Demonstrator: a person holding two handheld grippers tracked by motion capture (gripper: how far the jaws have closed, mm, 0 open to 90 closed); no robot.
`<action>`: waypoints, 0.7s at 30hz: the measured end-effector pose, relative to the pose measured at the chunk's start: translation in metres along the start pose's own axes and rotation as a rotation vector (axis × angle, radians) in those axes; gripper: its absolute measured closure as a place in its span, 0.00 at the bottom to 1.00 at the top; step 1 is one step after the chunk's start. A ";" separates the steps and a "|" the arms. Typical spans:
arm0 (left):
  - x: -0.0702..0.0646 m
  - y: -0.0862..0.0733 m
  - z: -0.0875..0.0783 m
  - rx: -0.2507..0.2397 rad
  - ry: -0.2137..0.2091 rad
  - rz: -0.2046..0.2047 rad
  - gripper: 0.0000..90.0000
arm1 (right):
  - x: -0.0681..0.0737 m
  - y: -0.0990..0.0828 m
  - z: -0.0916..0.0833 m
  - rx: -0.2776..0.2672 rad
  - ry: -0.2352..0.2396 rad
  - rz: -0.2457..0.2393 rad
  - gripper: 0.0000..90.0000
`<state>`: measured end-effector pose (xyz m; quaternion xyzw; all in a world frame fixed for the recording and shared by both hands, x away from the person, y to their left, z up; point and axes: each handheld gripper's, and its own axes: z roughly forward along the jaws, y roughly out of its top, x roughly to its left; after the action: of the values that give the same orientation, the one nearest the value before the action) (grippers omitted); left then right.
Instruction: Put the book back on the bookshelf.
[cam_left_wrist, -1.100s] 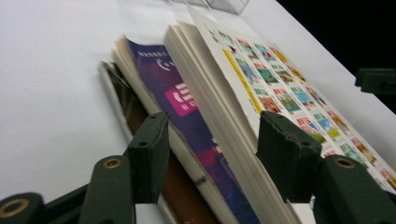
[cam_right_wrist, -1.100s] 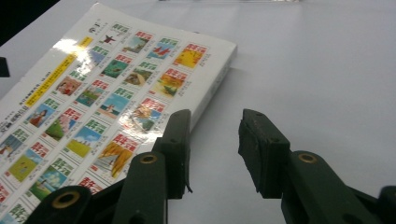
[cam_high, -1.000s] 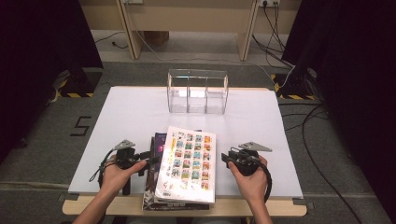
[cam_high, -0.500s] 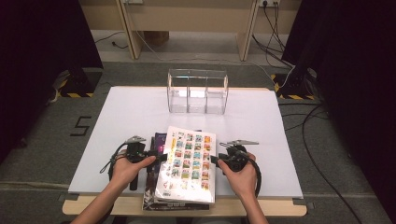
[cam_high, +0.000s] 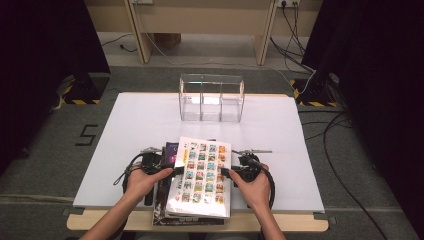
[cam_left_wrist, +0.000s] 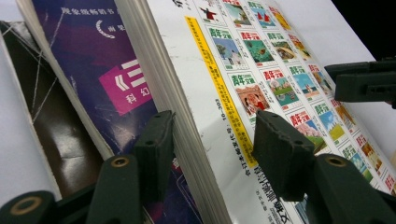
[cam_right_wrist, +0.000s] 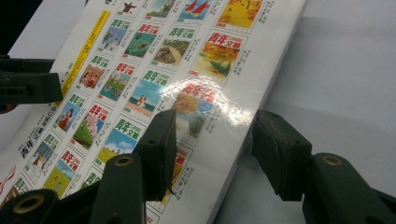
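We see a stack of books at the near edge of the white table (cam_high: 130, 120), and the top one — a thick white-covered book (cam_high: 201, 177) printed with rows of small colour pictures — lies between the two grippers. The left gripper (cam_high: 170, 170) meets its left long edge; in the left gripper view (cam_left_wrist: 210, 140) the jaws straddle that page edge, one pad below the pages over the purple book (cam_left_wrist: 112, 70) beneath, the other above the cover. They have just been closing a little, with the book between them, yet a gap shows at each pad. The right gripper (cam_high: 227, 172) comes at the opposite edge; in the right gripper view (cam_right_wrist: 212, 135) its jaws stand spread — just been opening — one over the cover, the other out over bare table. A clear compartment box (cam_high: 211, 97) stands well apart, at the far side.
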<state>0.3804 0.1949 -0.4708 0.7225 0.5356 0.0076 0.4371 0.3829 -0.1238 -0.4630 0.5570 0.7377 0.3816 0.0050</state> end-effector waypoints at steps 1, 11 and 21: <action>0.000 0.000 -0.001 -0.004 0.007 -0.008 0.55 | 0.000 0.000 0.000 0.000 0.000 0.000 0.55; 0.000 -0.015 -0.011 0.004 -0.054 -0.101 0.60 | 0.003 0.002 0.001 0.001 -0.024 -0.032 0.54; -0.006 -0.023 -0.018 -0.031 -0.139 -0.188 0.65 | 0.003 0.002 0.001 -0.008 -0.040 -0.029 0.52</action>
<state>0.3513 0.2029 -0.4718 0.6610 0.5693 -0.0755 0.4830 0.3841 -0.1205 -0.4615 0.5538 0.7438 0.3733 0.0275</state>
